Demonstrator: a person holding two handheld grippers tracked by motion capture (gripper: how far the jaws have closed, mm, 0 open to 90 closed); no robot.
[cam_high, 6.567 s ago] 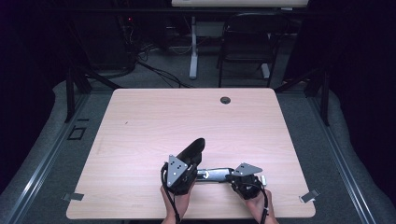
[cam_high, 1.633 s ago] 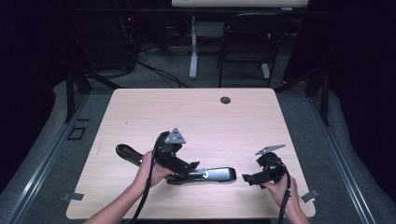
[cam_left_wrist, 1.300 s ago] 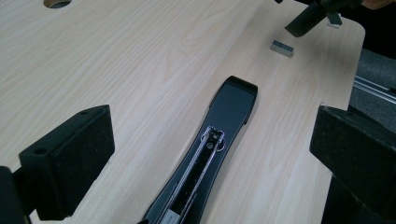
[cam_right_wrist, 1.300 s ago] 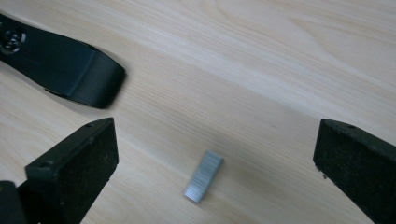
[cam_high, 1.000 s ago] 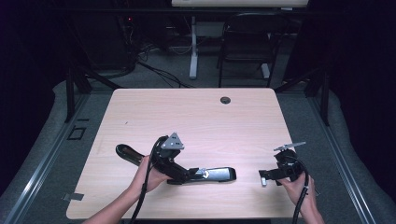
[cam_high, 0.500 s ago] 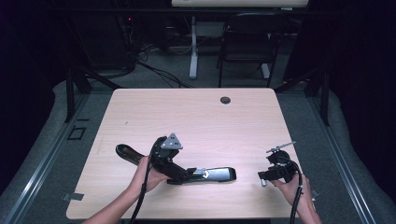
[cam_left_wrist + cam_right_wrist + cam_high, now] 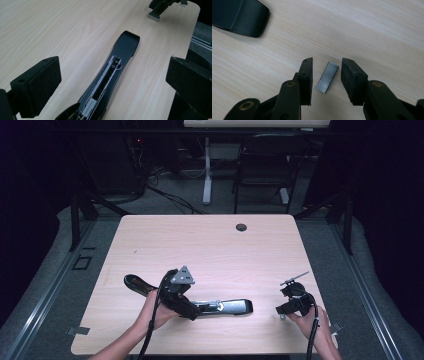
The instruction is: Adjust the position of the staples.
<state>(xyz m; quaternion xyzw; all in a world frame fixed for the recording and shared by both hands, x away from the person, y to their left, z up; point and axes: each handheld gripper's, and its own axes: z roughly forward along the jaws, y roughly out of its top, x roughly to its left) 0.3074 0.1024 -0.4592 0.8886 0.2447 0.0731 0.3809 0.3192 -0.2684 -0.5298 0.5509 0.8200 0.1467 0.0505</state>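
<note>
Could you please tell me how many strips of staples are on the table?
1. The staple strip lies flat on the table between the right gripper jaws, near the table's right front; more may sit hidden inside the opened stapler.

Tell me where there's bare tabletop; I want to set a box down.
The far half of the table, up to the grommet hole, is bare. The near strip is crowded: opened stapler, left gripper, right gripper around the staple strip.

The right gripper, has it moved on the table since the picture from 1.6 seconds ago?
Yes. The right gripper has moved toward the pale wooden table's right edge, farther from the opened black stapler. Its jaws have just been closing around a grey strip of staples.
</note>
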